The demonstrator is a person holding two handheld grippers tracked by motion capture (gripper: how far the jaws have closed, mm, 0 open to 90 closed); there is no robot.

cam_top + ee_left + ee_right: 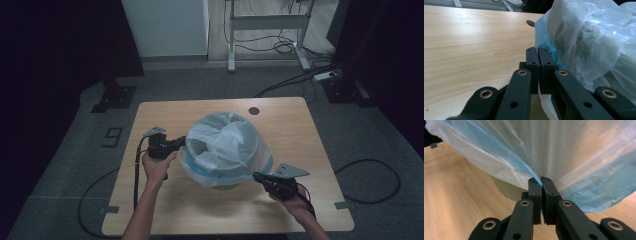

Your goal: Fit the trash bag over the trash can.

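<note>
We pinch the bag (227, 145) between us: left gripper (183, 141) on its left hem, right gripper (256, 176) toward the desk's (300, 130) near edge

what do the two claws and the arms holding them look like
Both claws, left claw and right claw, are black, with two flat jaws on hinged links set with brass-coloured rivets. Each carries a grey three-cornered plate on top and trails a black cable. The person's forearms are bare, no sleeves in sight.
</note>
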